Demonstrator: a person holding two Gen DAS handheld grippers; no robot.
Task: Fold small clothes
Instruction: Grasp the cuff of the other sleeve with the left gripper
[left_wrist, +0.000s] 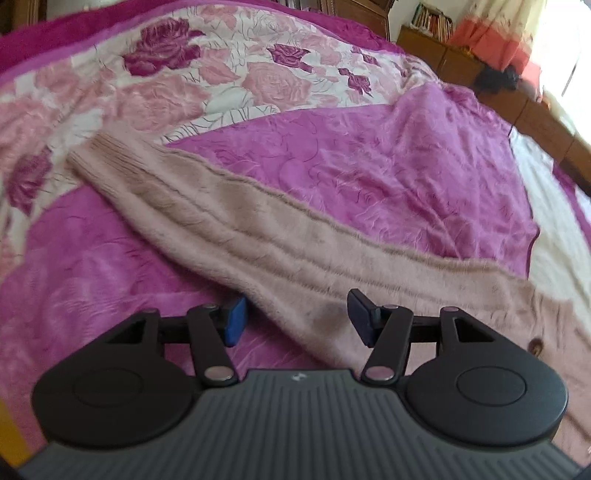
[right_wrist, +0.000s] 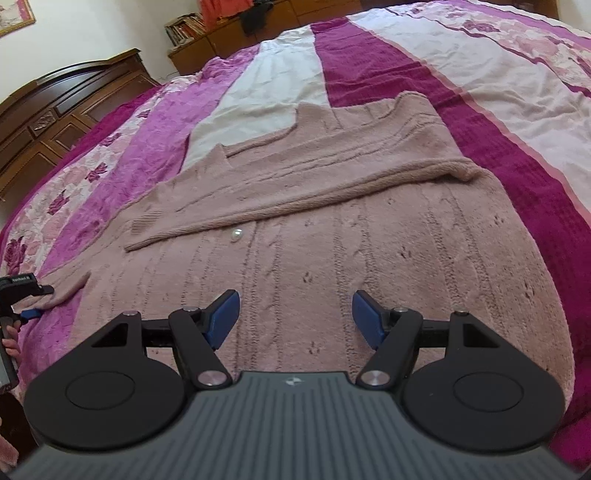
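Cardigan (right_wrist: 332, 221) flat, sleeve (left_wrist: 207, 206) stretched far-left

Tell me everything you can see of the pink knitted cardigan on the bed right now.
The dusty-pink, fuzzy cable-knit cardigan lies flat on the magenta floral bedspread. One sleeve is folded diagonally across the front, beside a pale round button. The other sleeve stretches outward, ending in a ribbed cuff. The open left gripper straddles that sleeve near the shoulder; the open right gripper hovers over the body. Neither grips it.
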